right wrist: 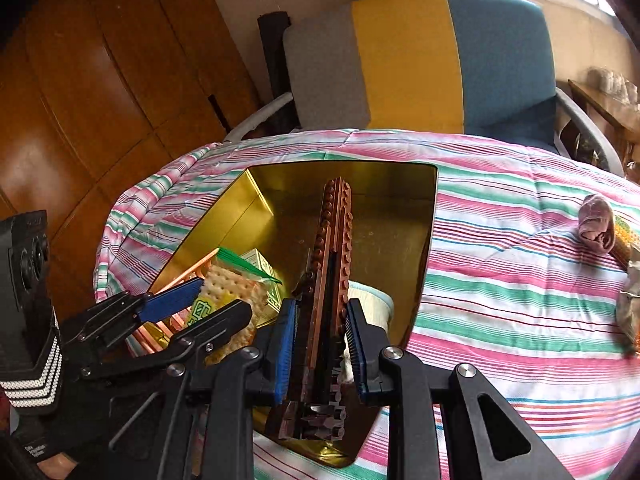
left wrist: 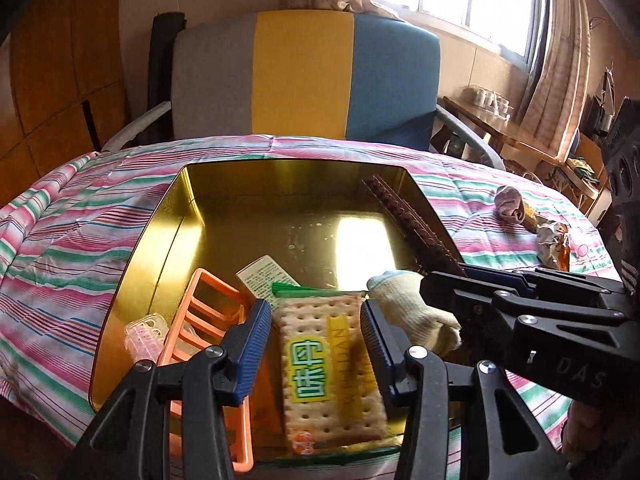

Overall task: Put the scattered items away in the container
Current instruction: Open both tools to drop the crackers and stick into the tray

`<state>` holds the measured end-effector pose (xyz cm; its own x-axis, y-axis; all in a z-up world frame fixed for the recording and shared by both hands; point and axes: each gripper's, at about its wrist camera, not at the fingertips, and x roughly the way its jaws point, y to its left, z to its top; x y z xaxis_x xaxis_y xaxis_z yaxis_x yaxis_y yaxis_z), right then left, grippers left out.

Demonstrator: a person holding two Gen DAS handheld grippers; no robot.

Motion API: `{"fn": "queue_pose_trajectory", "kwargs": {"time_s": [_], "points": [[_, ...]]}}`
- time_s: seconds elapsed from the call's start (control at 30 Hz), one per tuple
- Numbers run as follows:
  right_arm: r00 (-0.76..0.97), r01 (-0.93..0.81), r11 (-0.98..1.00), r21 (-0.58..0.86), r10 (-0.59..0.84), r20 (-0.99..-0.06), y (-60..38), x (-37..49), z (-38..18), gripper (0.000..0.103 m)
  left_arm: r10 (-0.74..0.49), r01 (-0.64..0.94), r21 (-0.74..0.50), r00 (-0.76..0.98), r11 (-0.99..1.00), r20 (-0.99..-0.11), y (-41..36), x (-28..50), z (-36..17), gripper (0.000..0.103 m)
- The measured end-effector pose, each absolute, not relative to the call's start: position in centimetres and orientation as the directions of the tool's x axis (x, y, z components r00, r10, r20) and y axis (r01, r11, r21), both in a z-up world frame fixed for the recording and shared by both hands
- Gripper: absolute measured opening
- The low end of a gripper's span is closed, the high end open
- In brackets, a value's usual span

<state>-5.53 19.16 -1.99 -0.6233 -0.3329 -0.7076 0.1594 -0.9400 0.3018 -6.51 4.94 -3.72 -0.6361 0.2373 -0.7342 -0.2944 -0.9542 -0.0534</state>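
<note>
A gold tin tray [left wrist: 160,240] [right wrist: 424,216] sits on the striped cloth. It holds a cracker packet [left wrist: 328,364] [right wrist: 228,288], an orange plastic rack [left wrist: 200,320], a white leaflet [left wrist: 264,280], a clear plastic clip [left wrist: 146,334] and a cream glove [left wrist: 412,312]. My left gripper [left wrist: 316,344] is open, its fingers either side of the cracker packet. My right gripper [right wrist: 322,344] is shut on a long brown brick bar [right wrist: 332,248], which reaches into the tray; the bar also shows in the left wrist view [left wrist: 404,216].
On the cloth to the right of the tray lie a pinkish rolled sock [left wrist: 510,204] [right wrist: 598,224] and a crumpled foil wrapper [left wrist: 554,244]. A grey, yellow and blue chair [left wrist: 304,76] stands behind the table. A wooden side table [left wrist: 516,136] stands at the right.
</note>
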Motion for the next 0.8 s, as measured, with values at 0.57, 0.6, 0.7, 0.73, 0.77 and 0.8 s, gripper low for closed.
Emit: {"fn": "queue_pose_trajectory", "kwargs": {"time_s": [0.57, 0.6, 0.7, 0.73, 0.77, 0.8], "points": [[-0.58, 0.138, -0.942, 0.306, -0.327, -0.746, 17.6, -8.6, -4.2, 0.029, 0.13, -0.217, 0.007, -0.61, -0.976, -0.782, 2.5, -12.6, -6.4, 0.048], [-0.581, 0.137, -0.942, 0.305, -0.326, -0.746, 17.6, -8.4, -4.2, 0.029, 0.126, -0.215, 0.01, -0.612, -0.977, -0.781, 2.3, -12.6, -6.3, 0.048], [-0.583, 0.137, -0.943, 0.304, -0.325, -0.745, 17.8, -7.8, -4.1, 0.029, 0.121, -0.207, 0.013, -0.622, -0.978, -0.774, 1.7, -12.6, -5.6, 0.048], [-0.584, 0.138, -0.942, 0.305, -0.326, -0.743, 17.8, -7.5, -4.1, 0.029, 0.13, -0.205, 0.002, -0.629, -0.979, -0.766, 1.5, -12.4, -5.2, 0.048], [-0.586, 0.139, -0.942, 0.306, -0.327, -0.741, 17.8, -7.3, -4.0, 0.029, 0.133, -0.2, -0.004, -0.635, -0.98, -0.761, 1.3, -12.1, -4.8, 0.048], [-0.589, 0.141, -0.941, 0.307, -0.329, -0.738, 17.8, -7.0, -4.0, 0.029, 0.135, -0.196, -0.01, -0.64, -0.981, -0.756, 1.1, -11.8, -4.4, 0.048]]}}
